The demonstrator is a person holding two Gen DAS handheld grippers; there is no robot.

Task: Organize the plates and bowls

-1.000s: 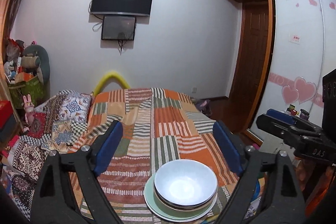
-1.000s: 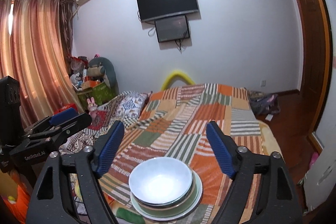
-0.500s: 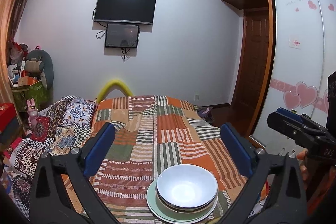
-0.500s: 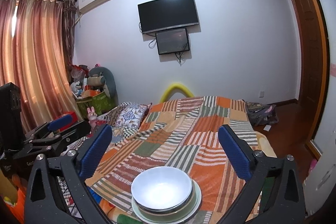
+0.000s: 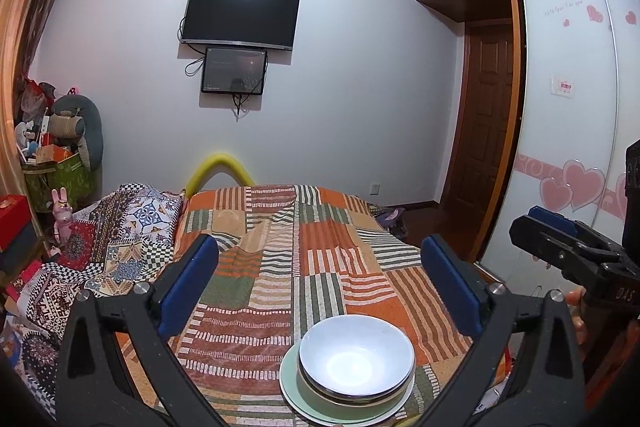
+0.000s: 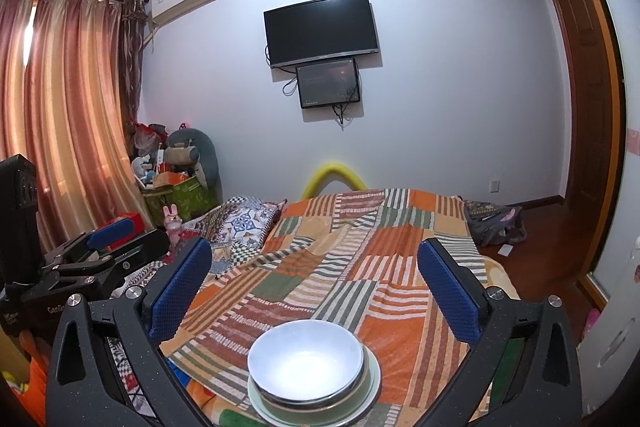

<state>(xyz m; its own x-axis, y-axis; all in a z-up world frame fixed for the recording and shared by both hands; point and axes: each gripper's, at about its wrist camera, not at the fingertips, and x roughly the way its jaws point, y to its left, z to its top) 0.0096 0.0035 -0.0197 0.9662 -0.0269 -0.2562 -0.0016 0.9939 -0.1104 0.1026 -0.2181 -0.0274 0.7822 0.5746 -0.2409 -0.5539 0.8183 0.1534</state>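
A white bowl [image 5: 356, 353] sits topmost in a small stack on the near end of the bed [image 5: 320, 259], at about 6 o'clock in both wrist views. Under it nests at least one more bowl [image 5: 320, 389] with a dark metallic rim, and the whole pile rests on a pale green plate [image 5: 292, 393]. How many bowls are nested is hard to tell from here; it may be two or three.

The left gripper [image 5: 318, 285] has just been opening and its blue-padded fingers [image 5: 188, 285] now stand spread wide, one at 8 o'clock and one at 4 o'clock of the left wrist view, with nothing between them. They hang above and behind the stack, apart from it. The right gripper [image 6: 314, 287] has likewise just been opening; its fingers [image 6: 448, 293] are spread just as wide and empty, flanking the stack from above without touching it.

Each gripper shows in the other's view: the right one at 3 o'clock of the left wrist view, the left one at 9 o'clock of the right wrist view.

The bed wears a patchwork cover [image 6: 360, 267] of orange, green and striped squares. On the far wall at 12 o'clock hang a dark television [image 5: 240, 15] and a smaller screen [image 5: 234, 71] just below it
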